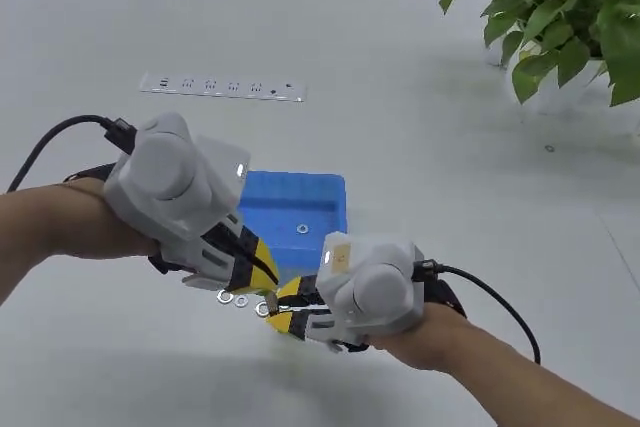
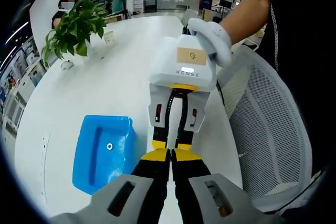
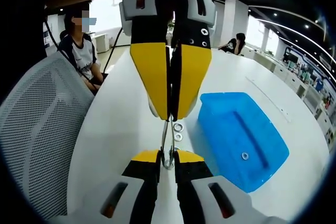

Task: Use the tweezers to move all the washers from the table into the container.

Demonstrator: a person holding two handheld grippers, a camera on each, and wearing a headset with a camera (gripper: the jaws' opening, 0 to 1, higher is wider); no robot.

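Observation:
My left gripper [image 1: 266, 275] and right gripper [image 1: 282, 311] meet tip to tip just in front of the blue container [image 1: 292, 193]. In the right gripper view the thin metal tweezers [image 3: 168, 140] run from the left gripper's shut yellow jaws down into my right gripper [image 3: 168, 157], which is shut on their rounded end. Three washers [image 1: 241, 301] lie on the table under the jaws, and two washers [image 3: 178, 132] appear beside the tweezers. One washer [image 1: 303, 229] lies inside the container [image 3: 247, 135]. My left gripper [image 2: 171, 156] faces the right gripper closely, with the container [image 2: 94, 156] to one side.
A white power strip [image 1: 222, 87] lies on the table beyond the container. A potted plant [image 1: 560, 17] stands at the far right corner. A mesh chair [image 3: 42, 129] stands by the table edge, with people seated in the background.

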